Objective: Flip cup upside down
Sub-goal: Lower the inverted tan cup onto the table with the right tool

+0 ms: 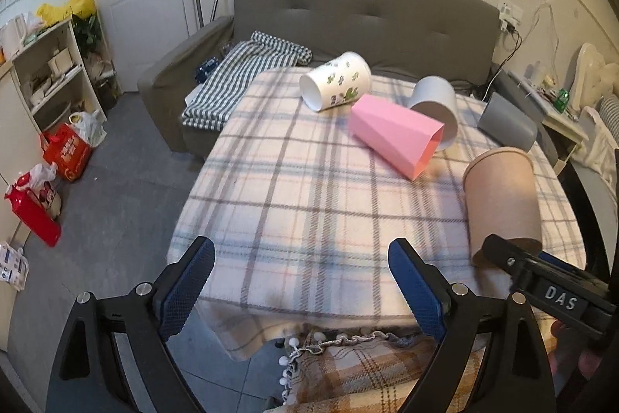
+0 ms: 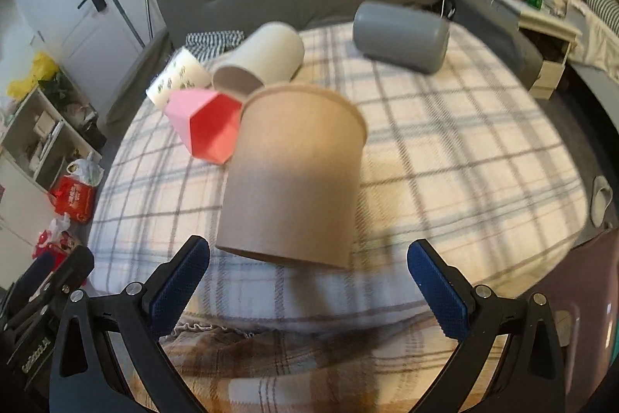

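A tan paper cup [image 2: 294,173] lies on its side on the plaid-covered table [image 2: 445,161], its mouth pointing away from me; it also shows in the left wrist view [image 1: 503,196]. My right gripper [image 2: 307,277] is open, its fingers just short of the cup's base on either side. My left gripper [image 1: 301,273] is open and empty over the table's near edge, left of the tan cup. The right gripper's body [image 1: 549,285] shows behind the cup in the left wrist view.
A pink faceted cup [image 1: 394,134], a white cactus-print cup [image 1: 336,80], a white cup [image 1: 435,103] and a grey cup [image 1: 506,124] lie on their sides farther back. A grey sofa [image 1: 348,10] stands behind the table. Shelves and bags [image 1: 65,149] are at left.
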Demonstrator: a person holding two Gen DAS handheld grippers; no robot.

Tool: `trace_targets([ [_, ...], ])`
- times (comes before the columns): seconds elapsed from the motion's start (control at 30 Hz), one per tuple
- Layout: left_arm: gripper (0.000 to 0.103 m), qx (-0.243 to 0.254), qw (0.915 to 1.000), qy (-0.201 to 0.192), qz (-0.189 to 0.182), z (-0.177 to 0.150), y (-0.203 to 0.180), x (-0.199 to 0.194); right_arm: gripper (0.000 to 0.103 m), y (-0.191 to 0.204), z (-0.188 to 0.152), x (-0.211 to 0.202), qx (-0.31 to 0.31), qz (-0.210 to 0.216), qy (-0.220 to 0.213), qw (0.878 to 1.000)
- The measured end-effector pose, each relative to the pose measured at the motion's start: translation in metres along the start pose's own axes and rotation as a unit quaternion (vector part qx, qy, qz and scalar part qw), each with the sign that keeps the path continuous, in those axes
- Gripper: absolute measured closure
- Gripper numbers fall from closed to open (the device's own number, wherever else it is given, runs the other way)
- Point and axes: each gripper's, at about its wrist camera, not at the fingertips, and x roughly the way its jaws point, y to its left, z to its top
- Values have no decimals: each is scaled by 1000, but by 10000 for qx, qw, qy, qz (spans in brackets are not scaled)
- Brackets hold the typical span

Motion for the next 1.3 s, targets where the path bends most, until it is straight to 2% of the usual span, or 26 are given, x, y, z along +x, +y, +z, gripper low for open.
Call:
trace_targets([
  [0.07, 9, 23, 10000, 69, 22, -1, 0, 5, 7, 3, -2, 9, -49, 30, 89, 9999],
  [0.27, 9, 81, 9998, 181, 30, 0, -3, 12, 29, 3, -1, 19, -111, 157, 240, 9995],
  [0.63, 9, 257, 9995, 175, -32, 0, -22, 5, 30, 5, 23, -33, -688, -28, -575, 9960],
  [0.93, 9, 331, 9993, 174, -13, 3, -33, 1, 31, -12, 28, -35, -633, 7, -495, 9968],
  [1.3, 9, 287, 9994, 188, 21, 7, -33, 3, 31, -2, 49, -41, -1045, -26, -874, 9907],
])
